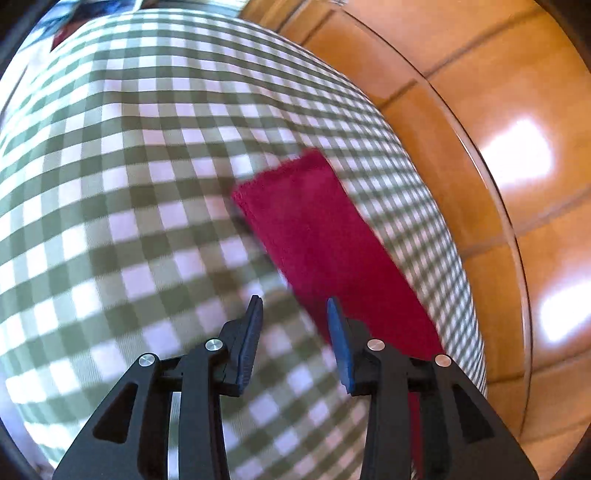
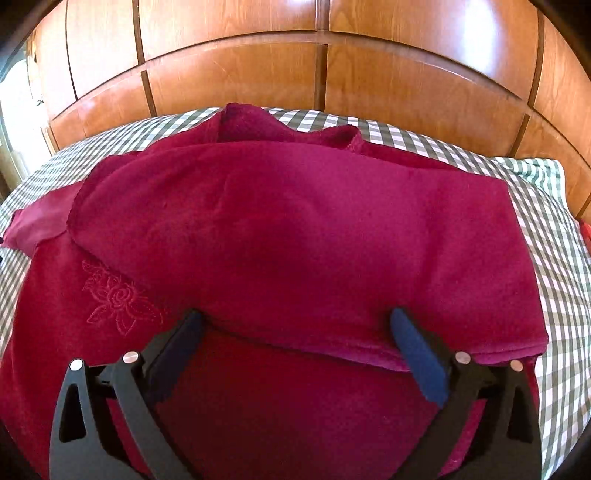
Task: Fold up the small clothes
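A dark red velvety garment (image 2: 295,236) with a stitched rose on its left side lies on the green-and-white checked cloth (image 2: 554,258). Its upper layer is folded over toward me, with the fold's edge running just past my fingertips. My right gripper (image 2: 295,321) hovers over that edge, jaws wide open, nothing between them. In the left wrist view a long strip of the red garment (image 1: 321,236) stretches across the checked cloth (image 1: 129,166). My left gripper (image 1: 293,306) stands partly open at the strip's near left edge, with only cloth showing between the blue pads (image 1: 340,347).
Glossy wooden panelling (image 2: 332,74) rises right behind the checked surface. In the left wrist view the same wood (image 1: 498,129) curves along the right side past the surface's edge. Something dark and patterned (image 1: 74,22) lies at the far top left.
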### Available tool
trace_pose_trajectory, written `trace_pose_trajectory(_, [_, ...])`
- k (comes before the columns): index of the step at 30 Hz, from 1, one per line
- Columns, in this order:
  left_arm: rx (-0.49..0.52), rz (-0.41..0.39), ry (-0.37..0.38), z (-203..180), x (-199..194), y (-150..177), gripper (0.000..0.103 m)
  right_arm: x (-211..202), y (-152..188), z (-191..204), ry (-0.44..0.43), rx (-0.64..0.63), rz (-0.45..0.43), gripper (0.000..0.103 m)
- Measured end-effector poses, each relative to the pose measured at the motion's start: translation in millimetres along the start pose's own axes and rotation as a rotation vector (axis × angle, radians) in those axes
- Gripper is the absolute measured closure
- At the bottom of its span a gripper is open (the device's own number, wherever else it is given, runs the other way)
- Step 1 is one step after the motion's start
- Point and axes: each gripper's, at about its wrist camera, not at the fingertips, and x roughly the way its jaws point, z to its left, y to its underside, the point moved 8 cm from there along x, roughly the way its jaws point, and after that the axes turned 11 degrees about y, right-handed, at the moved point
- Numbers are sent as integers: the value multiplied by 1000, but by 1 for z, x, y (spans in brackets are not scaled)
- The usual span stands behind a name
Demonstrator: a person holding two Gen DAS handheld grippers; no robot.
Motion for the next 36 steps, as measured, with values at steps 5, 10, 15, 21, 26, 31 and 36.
trace_pose_trajectory(5, [-2,-14,-63,-1,18,-18,74,0,0,1,1,0,-3,2])
trace_pose_trajectory(10, [81,-37,-121,-25,24,-27,96,1,-1,2,2,-1,-6,2])
trace_pose_trajectory(15, [274,-66,89,-127,-2,2,96,1,-2,2,5,-3,-7,2])
trace_pose_trajectory(21, [569,17,337,-262,-17,117,96,1,-1,2,-7,6,-9,2])
trace_pose_trajectory(26, [786,219,396,-308,16,256,96,-1,-3,-1,-33,24,-7,2])
trace_pose_trajectory(31, [923,379,340,-294,53,348,96,-25,-17,-17,-161,123,-22,3])
trace_pose_trajectory(36, [950,403,331,-275,51,367,88,-45,-36,-22,-400,248,20,13])
